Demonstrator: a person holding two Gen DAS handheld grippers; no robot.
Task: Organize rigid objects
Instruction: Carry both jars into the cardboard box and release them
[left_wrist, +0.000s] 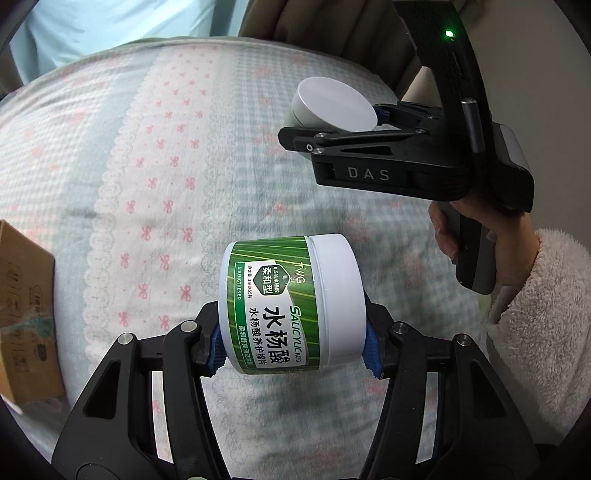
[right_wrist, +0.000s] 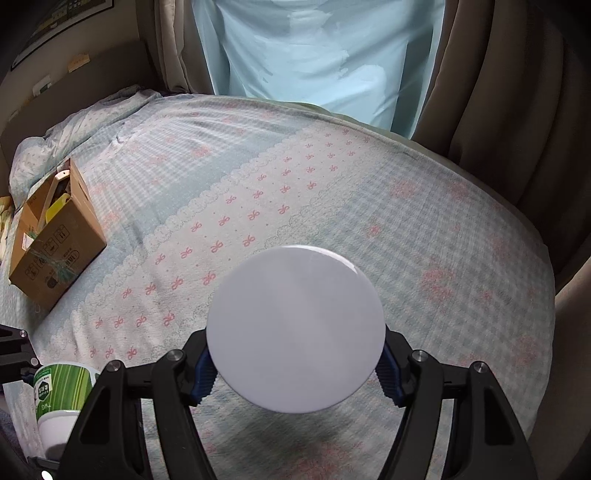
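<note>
Held in your left gripper (left_wrist: 295, 336): one green-labelled jar (left_wrist: 290, 304) with a white lid, lying on its side, lid end to the right. The blue pads (left_wrist: 372, 352) pinch it at the two ends, and it hangs clear above the bedspread (left_wrist: 147, 166).

Held in your right gripper (right_wrist: 295, 365): one round white container (right_wrist: 295, 328), its flat face turned toward the camera. The fingers pinch it by its left and right edges; it too is off the bed. In the left wrist view it sits farther off and to the right of the jar, well apart from it.

Your right hand (left_wrist: 448, 230), in a fluffy white sleeve (left_wrist: 543, 314), grips the handle of that tool.

On the bed, far left: one open cardboard box (right_wrist: 59, 240), standing on the bedspread, with a yellow item and other things inside that you cannot make out.

Beyond the bed: brown curtains (right_wrist: 498, 92) either side of a pale blue sheet (right_wrist: 314, 55).
</note>
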